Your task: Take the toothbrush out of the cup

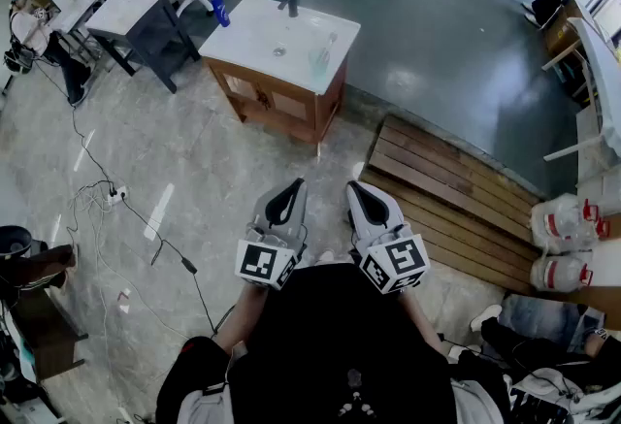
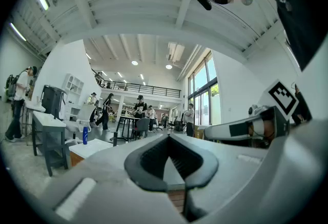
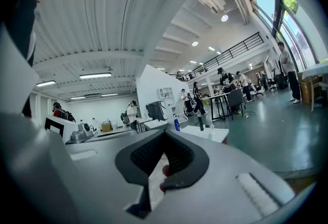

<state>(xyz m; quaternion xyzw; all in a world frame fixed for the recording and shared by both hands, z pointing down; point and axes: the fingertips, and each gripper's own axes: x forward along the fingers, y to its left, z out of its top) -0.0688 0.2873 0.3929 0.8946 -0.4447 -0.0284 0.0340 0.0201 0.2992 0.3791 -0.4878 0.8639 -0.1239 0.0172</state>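
Note:
A clear cup (image 1: 318,61) stands on the white top of a wooden washbasin cabinet (image 1: 254,34) across the floor, with a pale toothbrush (image 1: 331,40) leaning out of it. In the right gripper view the cup (image 3: 210,130) shows small, beside the faucet (image 3: 201,125). My left gripper (image 1: 288,189) and right gripper (image 1: 361,191) are held close to the body, side by side, level, pointing toward the cabinet and far from it. Both are shut with nothing between the pads, as the left gripper view (image 2: 169,138) and right gripper view (image 3: 165,133) show.
A blue bottle (image 1: 221,13) and dark faucet (image 1: 289,3) stand on the cabinet top. A slatted wooden platform (image 1: 456,189) lies to the right, with water jugs (image 1: 563,223) beyond. Cables (image 1: 107,194) trail on the floor at left, near a grey desk (image 1: 136,19).

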